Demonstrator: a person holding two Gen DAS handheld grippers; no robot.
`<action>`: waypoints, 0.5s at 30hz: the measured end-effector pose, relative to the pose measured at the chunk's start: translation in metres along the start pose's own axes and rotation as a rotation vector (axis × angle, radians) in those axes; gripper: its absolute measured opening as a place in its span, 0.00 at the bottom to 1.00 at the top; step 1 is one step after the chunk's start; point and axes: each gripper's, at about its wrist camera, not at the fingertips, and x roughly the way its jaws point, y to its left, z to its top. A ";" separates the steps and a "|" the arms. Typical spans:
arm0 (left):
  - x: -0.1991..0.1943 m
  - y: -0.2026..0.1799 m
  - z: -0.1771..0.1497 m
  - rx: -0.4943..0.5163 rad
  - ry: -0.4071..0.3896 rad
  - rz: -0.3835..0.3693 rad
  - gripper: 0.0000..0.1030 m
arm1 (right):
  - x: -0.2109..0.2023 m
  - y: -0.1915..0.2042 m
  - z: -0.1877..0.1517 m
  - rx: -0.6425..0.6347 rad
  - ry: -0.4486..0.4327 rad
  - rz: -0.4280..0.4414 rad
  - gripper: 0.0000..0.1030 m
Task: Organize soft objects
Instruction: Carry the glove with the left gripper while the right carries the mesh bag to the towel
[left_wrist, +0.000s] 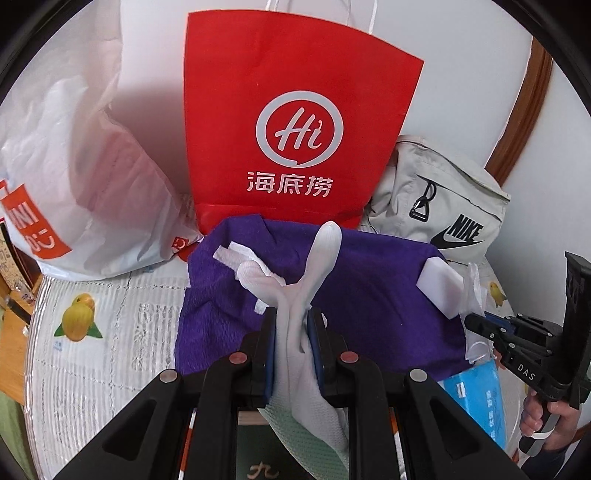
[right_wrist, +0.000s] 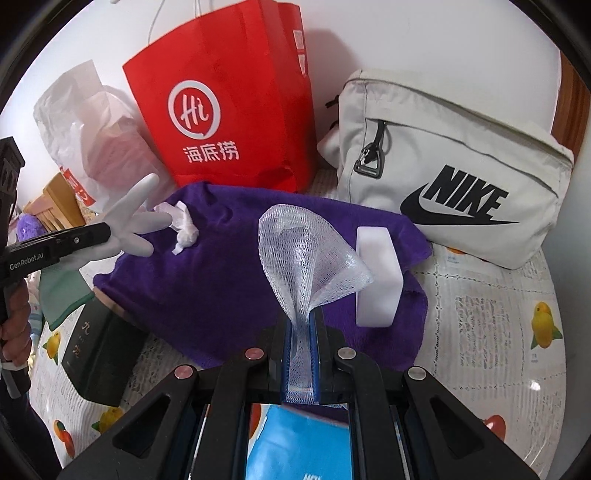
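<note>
My left gripper (left_wrist: 291, 321) is shut on a white glove (left_wrist: 321, 254) and holds it above a purple towel (left_wrist: 369, 295); the glove also shows in the right wrist view (right_wrist: 136, 221). My right gripper (right_wrist: 301, 328) is shut on a clear mesh net (right_wrist: 295, 243) above the same purple towel (right_wrist: 221, 280). A white sponge block (right_wrist: 376, 277) and a crumpled white tissue (right_wrist: 184, 225) lie on the towel. The sponge (left_wrist: 439, 288) and tissue (left_wrist: 236, 254) also show in the left wrist view.
A red paper bag (left_wrist: 291, 122), a white plastic bag (left_wrist: 74, 177) and a beige Nike bag (right_wrist: 461, 173) stand along the wall behind the towel. A dark box (right_wrist: 99, 354) and a blue packet (right_wrist: 299, 443) lie near the table's front. The right gripper's handle (left_wrist: 535, 354) is at the far right.
</note>
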 end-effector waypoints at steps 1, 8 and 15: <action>0.003 0.000 0.002 0.002 0.003 0.002 0.15 | 0.003 -0.001 0.001 0.001 0.006 -0.003 0.09; 0.022 0.005 0.016 -0.008 0.004 0.009 0.15 | 0.022 -0.007 0.008 0.010 0.046 -0.013 0.09; 0.048 0.012 0.021 -0.039 0.028 0.019 0.15 | 0.034 -0.010 0.008 -0.003 0.071 -0.040 0.09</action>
